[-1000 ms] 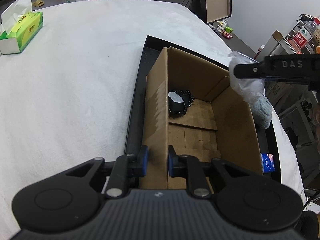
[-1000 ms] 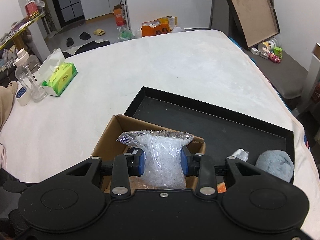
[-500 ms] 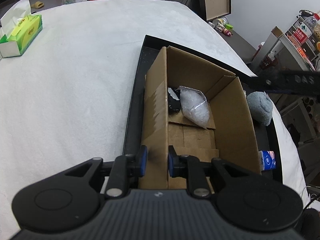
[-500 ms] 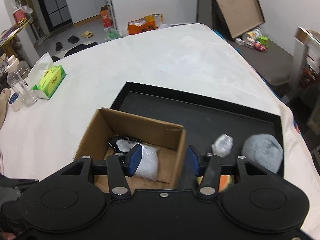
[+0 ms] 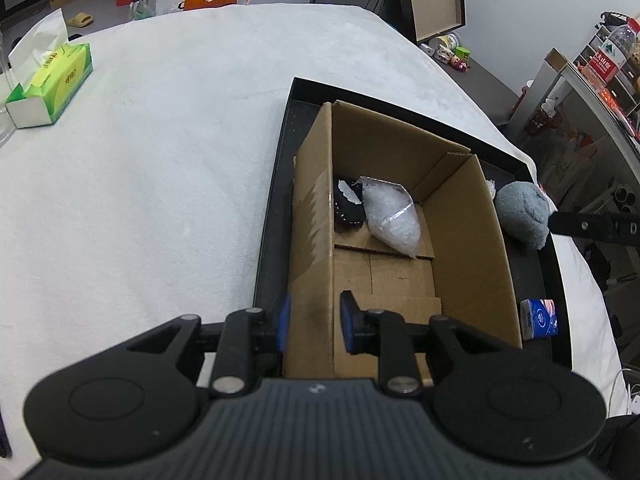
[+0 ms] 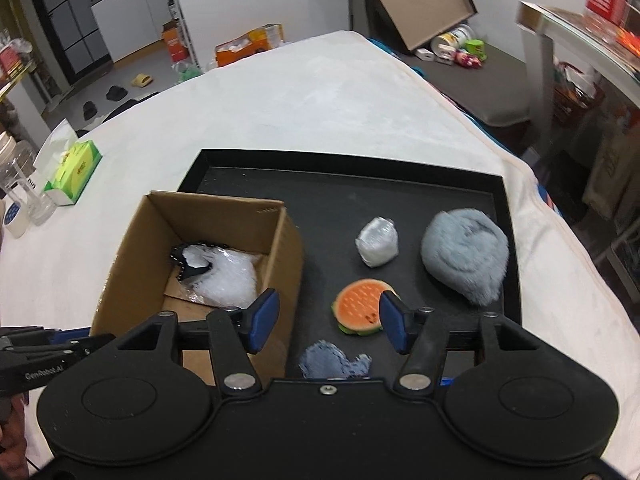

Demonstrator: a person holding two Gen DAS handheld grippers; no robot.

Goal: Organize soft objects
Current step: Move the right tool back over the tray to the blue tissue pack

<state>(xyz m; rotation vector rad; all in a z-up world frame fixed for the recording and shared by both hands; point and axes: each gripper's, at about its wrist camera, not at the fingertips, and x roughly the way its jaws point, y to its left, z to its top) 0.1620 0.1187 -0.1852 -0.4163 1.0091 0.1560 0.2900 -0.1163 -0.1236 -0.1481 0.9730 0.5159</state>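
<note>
The left tongs (image 5: 312, 322) straddle the near left wall of the cardboard box (image 5: 468, 240). Their jaws have just been easing apart, and the blue pads now stand a little off the cardboard on either side, so the wall sits between them without being pinched. The right tongs (image 6: 326, 322) hang over the black tray (image 6: 400, 184) to the right of the box. Their jaws have just been widening and stand well apart with nothing between them.

Inside the box, in its far left corner, a clear plastic bag (image 5: 390, 216) of pale filling lies on the bottom flaps. It touches a small black lacy item (image 5: 347, 208) tucked against the left wall. The rest of the box floor is bare cardboard.

The box stands in the left part of the tray. On the open tray floor beyond the right tongs lies an orange burger-shaped sponge toy (image 6: 360, 306), just ahead of the right pad. A scrap of blue cloth (image 6: 334, 362) lies nearer the camera, a small clear-wrapped white bundle (image 6: 377, 242) farther off, and a fluffy grey-blue plush (image 6: 464, 254) near the tray's right rim. In the left wrist view, a small blue tissue pack (image 5: 540, 318) rests in the tray right of the box.

The tray sits on a white-covered bench (image 5: 160, 180). A green tissue box (image 5: 50, 84) stands well off to the left.
</note>
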